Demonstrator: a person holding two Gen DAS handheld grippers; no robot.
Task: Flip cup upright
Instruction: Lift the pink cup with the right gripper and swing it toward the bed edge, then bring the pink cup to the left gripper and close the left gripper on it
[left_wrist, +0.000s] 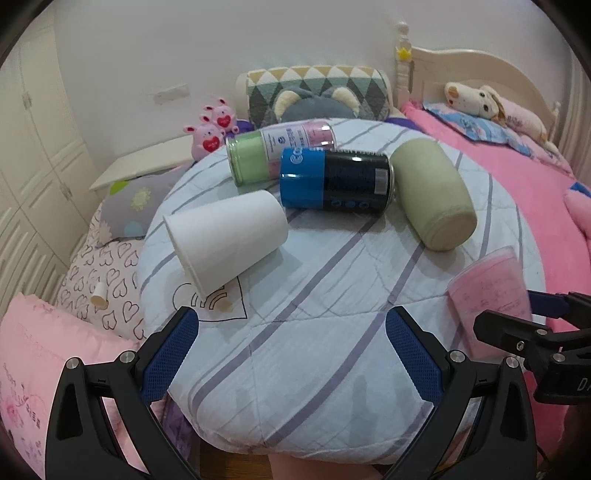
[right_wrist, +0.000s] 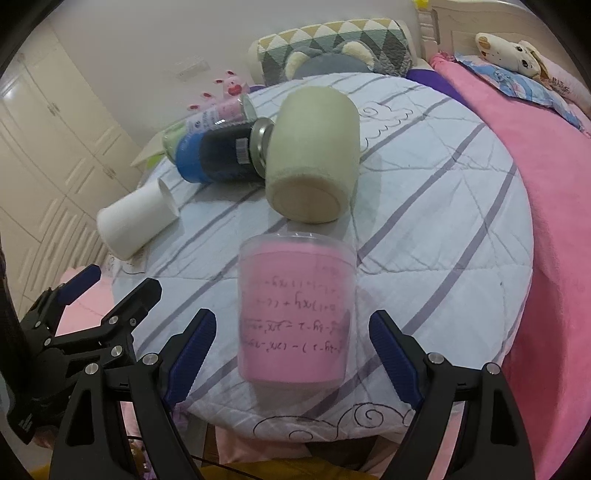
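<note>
A pink translucent cup (right_wrist: 295, 314) with upside-down writing stands on a round striped cushion (right_wrist: 424, 206), blurred, between the open fingers of my right gripper (right_wrist: 291, 354), which do not touch it. It also shows at the right edge of the left wrist view (left_wrist: 487, 291). A white paper cup (left_wrist: 225, 240) lies on its side at the cushion's left. My left gripper (left_wrist: 291, 354) is open and empty above the cushion's near part.
A green felt-covered cup (left_wrist: 432, 192), a blue-and-black can (left_wrist: 332, 181) and a green-and-pink bottle (left_wrist: 280, 151) lie on their sides at the cushion's back. Pillows and soft toys (left_wrist: 210, 129) surround it. A pink bed (left_wrist: 517, 177) lies to the right.
</note>
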